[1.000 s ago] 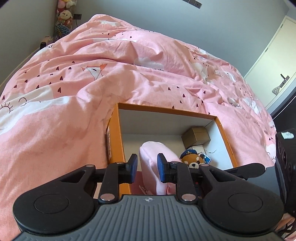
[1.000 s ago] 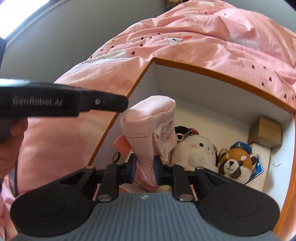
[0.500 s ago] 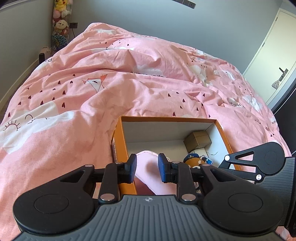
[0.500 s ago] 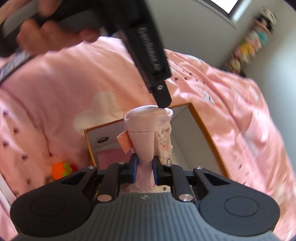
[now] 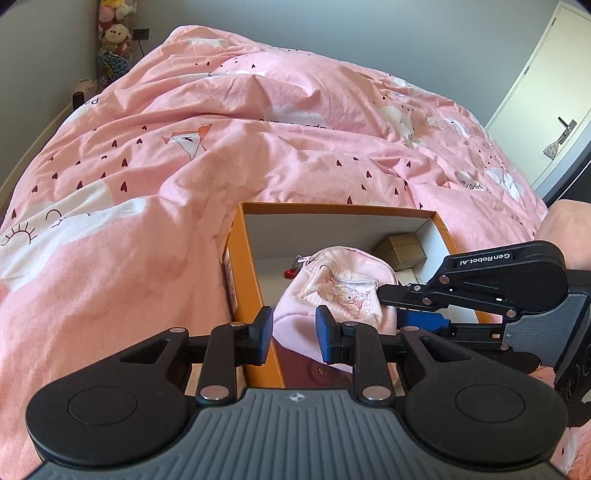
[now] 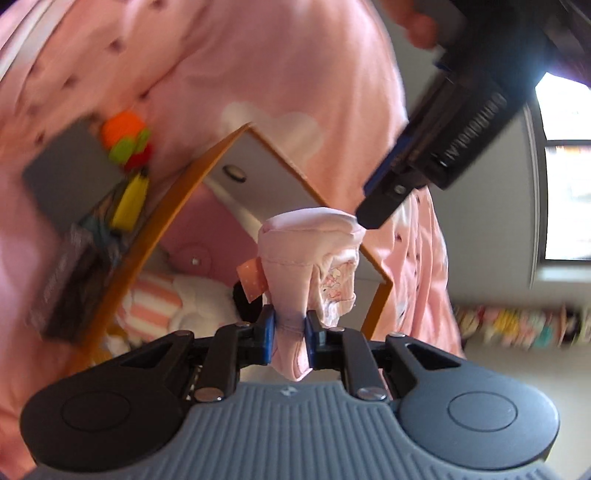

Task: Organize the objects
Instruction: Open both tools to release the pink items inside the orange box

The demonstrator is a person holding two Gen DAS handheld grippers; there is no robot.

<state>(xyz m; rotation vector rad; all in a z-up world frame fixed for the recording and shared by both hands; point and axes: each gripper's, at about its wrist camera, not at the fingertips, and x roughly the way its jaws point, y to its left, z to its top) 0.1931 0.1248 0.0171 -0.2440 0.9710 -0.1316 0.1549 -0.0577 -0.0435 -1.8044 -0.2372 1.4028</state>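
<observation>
Soft matt cloth pouch, smooth cardboard box, creased cotton duvet.

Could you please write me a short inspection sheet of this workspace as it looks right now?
Surface: pink duvet, rumpled, covering the bed.
Job's things: orange box open on the duvet; pink pouch held above it; small brown carton and striped plush inside.
Clutter: orange-and-green toy and grey flat item outside the box.
Grippers: right gripper shut on the pouch; left gripper open, empty.
Cables: nothing seen.
Surroundings: grey walls, white door, plush toys in the corner.
</observation>
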